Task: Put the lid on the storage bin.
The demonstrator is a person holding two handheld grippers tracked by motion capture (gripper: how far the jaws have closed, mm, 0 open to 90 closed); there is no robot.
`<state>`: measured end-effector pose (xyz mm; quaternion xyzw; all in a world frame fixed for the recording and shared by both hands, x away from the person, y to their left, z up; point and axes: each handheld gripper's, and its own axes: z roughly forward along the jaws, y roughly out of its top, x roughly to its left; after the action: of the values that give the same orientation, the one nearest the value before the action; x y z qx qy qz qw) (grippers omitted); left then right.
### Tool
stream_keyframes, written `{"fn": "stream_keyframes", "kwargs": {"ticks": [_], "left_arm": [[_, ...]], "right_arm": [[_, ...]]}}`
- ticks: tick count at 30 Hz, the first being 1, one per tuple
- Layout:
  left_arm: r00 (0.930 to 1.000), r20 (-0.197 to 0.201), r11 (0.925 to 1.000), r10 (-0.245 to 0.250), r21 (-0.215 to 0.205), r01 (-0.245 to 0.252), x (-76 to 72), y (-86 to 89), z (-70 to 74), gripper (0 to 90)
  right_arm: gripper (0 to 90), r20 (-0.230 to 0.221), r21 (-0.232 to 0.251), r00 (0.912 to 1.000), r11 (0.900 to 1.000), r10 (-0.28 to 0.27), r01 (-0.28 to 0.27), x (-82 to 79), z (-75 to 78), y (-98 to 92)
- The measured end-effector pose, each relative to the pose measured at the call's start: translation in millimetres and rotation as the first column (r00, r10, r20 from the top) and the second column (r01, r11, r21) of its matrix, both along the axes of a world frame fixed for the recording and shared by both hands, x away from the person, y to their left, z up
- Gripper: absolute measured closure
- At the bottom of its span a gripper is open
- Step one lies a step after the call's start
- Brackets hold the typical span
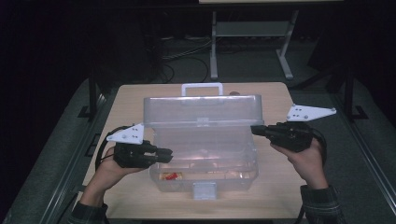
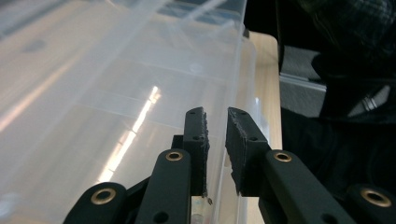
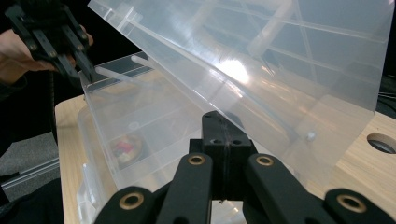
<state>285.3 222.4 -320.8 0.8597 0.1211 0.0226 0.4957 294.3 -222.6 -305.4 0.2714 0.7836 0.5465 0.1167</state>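
Observation:
A clear plastic box (image 1: 243, 179) stands open on the wooden table (image 1: 126, 107), its lid (image 1: 201, 112) raised at the back. A small red thing (image 1: 172, 176) lies inside near the front left; in the right gripper view it (image 3: 123, 147) shows through the wall. My left gripper (image 1: 169, 154) is at the box's left wall. Its jaws stand slightly apart in the left gripper view (image 2: 217, 126), with the thin wall's rim (image 2: 236, 74) running between them and a gap at the pads. My right gripper (image 1: 254, 129) is at the lid's right edge, its jaws (image 3: 224, 123) shut together against the lid (image 3: 280, 70).
The box has a white handle (image 1: 201, 88) at the back and a front latch (image 1: 204, 190). A round hole (image 3: 383, 142) is cut in the tabletop. Beyond the table stands a metal frame (image 1: 214, 51) with cables on the dark floor.

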Motion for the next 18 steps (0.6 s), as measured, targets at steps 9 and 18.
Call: {"fn": "stream_keyframes", "kwargs": {"ticks": [9, 18], "left_arm": [[0.9854, 0.031, 0.9831, 0.167, -0.081, -0.164, -4.3, 20.2, 11.6, 89.7], [0.9668, 0.06, 0.9648, 0.249, -0.104, -0.242, -10.0, 28.1, 15.5, 90.0]], "right_arm": [[90.0, -0.002, -0.004, 1.0, 1.0, 0.001, -0.001, -2.9, -0.7, -2.0], [90.0, -0.006, -0.012, 1.0, 1.0, 0.006, -0.006, -8.0, -3.2, -7.8]]}}
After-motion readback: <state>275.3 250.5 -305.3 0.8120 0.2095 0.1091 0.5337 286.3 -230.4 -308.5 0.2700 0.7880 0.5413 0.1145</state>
